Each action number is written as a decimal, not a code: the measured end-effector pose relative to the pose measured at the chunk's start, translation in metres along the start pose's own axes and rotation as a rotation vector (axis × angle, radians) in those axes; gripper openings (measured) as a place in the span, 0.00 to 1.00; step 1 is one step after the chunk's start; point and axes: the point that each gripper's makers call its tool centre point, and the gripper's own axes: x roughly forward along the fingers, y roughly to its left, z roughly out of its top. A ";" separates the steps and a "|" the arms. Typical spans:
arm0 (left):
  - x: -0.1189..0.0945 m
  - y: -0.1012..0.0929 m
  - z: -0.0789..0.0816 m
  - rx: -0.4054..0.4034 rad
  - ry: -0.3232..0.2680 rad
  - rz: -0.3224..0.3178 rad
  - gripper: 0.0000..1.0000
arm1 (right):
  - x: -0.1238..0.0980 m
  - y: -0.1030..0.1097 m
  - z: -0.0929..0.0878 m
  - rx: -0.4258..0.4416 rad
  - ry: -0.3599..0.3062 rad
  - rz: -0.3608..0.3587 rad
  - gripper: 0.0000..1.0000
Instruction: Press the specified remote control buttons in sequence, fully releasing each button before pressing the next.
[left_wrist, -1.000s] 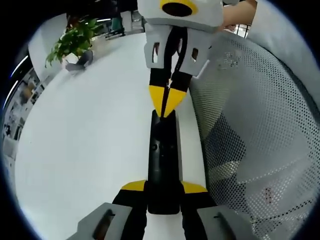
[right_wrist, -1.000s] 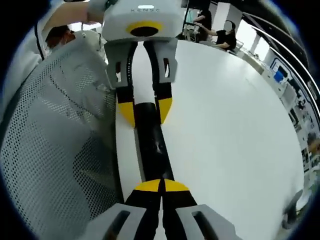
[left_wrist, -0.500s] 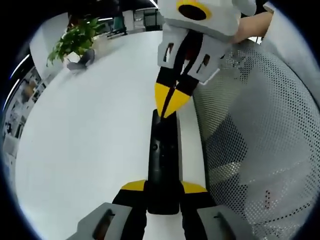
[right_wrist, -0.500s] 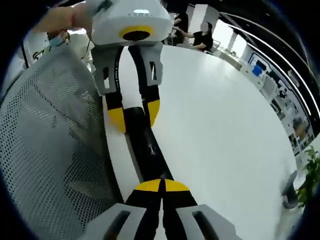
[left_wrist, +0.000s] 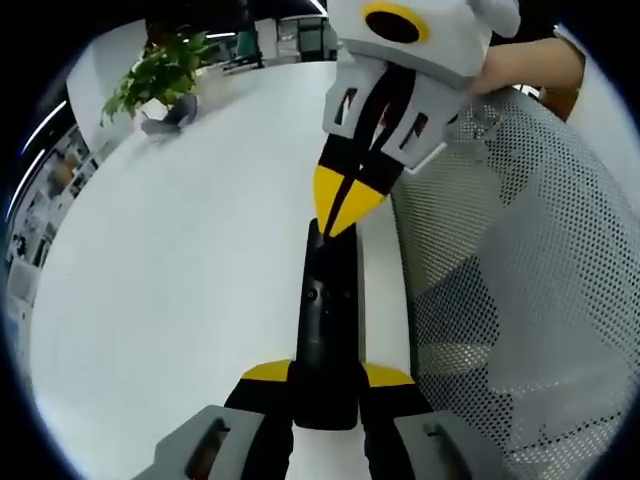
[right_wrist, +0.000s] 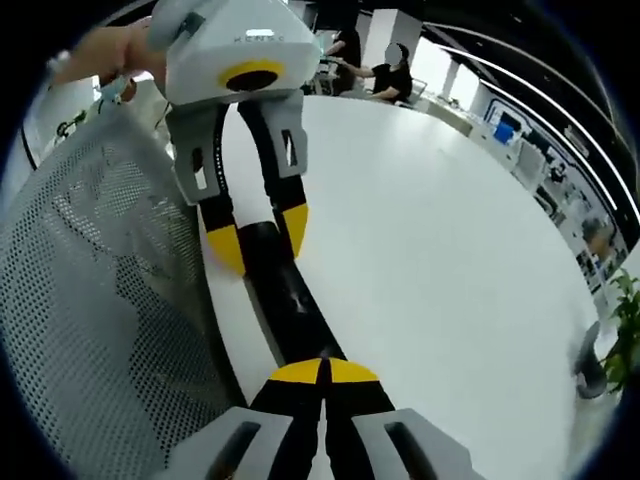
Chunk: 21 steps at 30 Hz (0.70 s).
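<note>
Spreading across both views is a broad white table (left_wrist: 180, 280), with a grey mesh chair back (left_wrist: 520, 290) pressed close along one of its edges. A potted plant (left_wrist: 160, 80) stands near the table's far edge in the left gripper view, and seated people (right_wrist: 385, 70) show beyond the far edge in the right gripper view.

Lying on the table just beside the edge by the chair is the black remote control (left_wrist: 327, 320), long and narrow (its buttons are too dark to tell apart). The left gripper (left_wrist: 328, 378) has its yellow-tipped jaws clamped on either side of one end of the remote, holding it flat; in the right gripper view the same gripper (right_wrist: 258, 238) straddles the remote's (right_wrist: 290, 300) far end. The right gripper (right_wrist: 322, 372) has its jaws together, the yellow tips meeting in a point set on the remote's other end. In the left gripper view that closed point (left_wrist: 338, 212) touches the remote's far end from above.
</note>
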 end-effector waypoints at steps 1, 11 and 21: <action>0.000 0.000 0.000 0.002 0.002 0.000 0.24 | 0.000 0.000 0.000 -0.001 0.000 -0.001 0.00; 0.000 0.000 0.000 -0.002 -0.015 -0.003 0.24 | 0.000 -0.002 0.000 -0.004 -0.002 -0.011 0.00; 0.000 0.001 0.001 -0.006 -0.013 0.004 0.24 | 0.000 -0.001 0.000 -0.014 -0.006 -0.007 0.00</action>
